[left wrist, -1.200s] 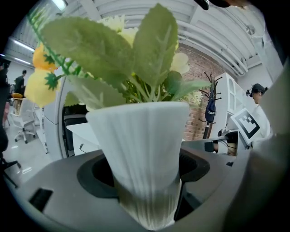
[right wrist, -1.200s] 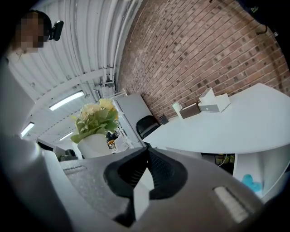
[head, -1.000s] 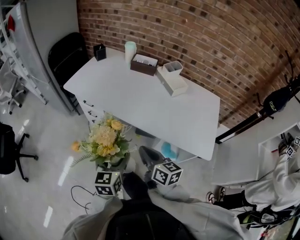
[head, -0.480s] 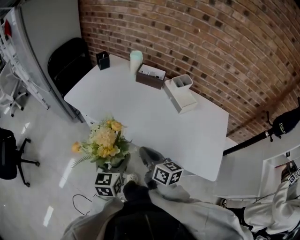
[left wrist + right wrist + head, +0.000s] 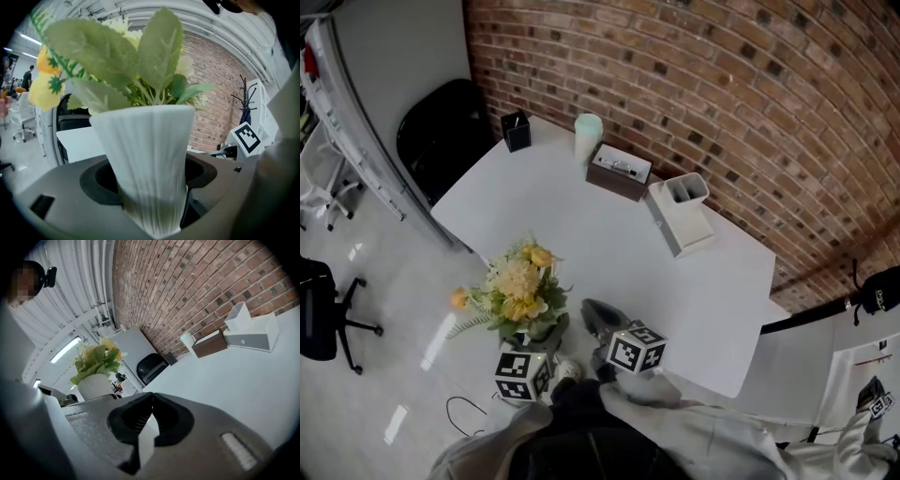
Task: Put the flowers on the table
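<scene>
A bunch of yellow and cream flowers [image 5: 517,289] with green leaves stands in a white ribbed vase [image 5: 150,159]. My left gripper [image 5: 534,345] is shut on that vase low down, its jaws on either side of the vase's narrow base. In the head view the flowers hang over the near left edge of the white table [image 5: 609,248]. My right gripper [image 5: 594,319] is shut and empty just right of the vase, over the table's near edge. In the right gripper view the flowers [image 5: 97,359] show at the left, and the table top [image 5: 243,380] stretches ahead.
At the table's far side by the brick wall stand a black pen holder [image 5: 516,131], a pale green cup [image 5: 588,138], a brown box [image 5: 619,172] and a white box [image 5: 684,214]. A black chair [image 5: 441,131] sits at the far left corner, an office chair [image 5: 319,314] on the floor at left.
The head view has shifted so that the table lies more to the right and reaches closer to both grippers. The vase stays in the left gripper and the right stays shut.
</scene>
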The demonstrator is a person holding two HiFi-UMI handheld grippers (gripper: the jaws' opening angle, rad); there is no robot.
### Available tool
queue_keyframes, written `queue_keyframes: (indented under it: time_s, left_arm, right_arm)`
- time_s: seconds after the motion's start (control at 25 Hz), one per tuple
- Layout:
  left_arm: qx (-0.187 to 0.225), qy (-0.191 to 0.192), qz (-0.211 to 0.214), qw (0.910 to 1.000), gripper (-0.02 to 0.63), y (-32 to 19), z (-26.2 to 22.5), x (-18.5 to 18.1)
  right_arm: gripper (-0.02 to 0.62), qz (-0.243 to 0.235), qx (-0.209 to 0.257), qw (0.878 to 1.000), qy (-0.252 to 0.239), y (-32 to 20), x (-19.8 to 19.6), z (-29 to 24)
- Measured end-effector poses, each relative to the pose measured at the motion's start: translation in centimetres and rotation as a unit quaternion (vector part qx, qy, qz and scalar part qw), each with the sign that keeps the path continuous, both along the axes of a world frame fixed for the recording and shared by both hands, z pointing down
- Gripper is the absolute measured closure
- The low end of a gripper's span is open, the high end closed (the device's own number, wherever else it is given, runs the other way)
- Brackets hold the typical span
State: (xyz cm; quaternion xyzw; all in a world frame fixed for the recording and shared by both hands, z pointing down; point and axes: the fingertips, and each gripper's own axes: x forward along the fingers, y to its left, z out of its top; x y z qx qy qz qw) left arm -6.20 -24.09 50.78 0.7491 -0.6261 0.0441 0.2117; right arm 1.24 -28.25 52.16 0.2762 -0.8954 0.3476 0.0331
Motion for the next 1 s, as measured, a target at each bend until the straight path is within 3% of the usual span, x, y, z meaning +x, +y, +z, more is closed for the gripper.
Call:
queue_keyframes:
  time_s: [0.36, 0.72, 1.0]
  left_arm:
    - [-0.003, -0.003, -0.003, 1.0, 0.233, -2.4, 0.1, -1.0]
    - [-0.002, 0.003, 0.022, 0.9997, 0.233, -2.7, -0.4, -0.4]
    - [0.006, -0.005, 0.044, 0.999, 0.233, -4.0, -0.7, 0.6]
  right_arm:
    - [0.595, 0.012, -0.024, 1.0, -0.011, -2.5, -0.2, 1.3]
    - [0.595, 0.036, -0.017, 0.999, -0.028, -2.1, 0.5, 0.9]
    - [0.595, 0.065, -0.017, 0.998, -0.013, -1.9, 2.9, 0.7]
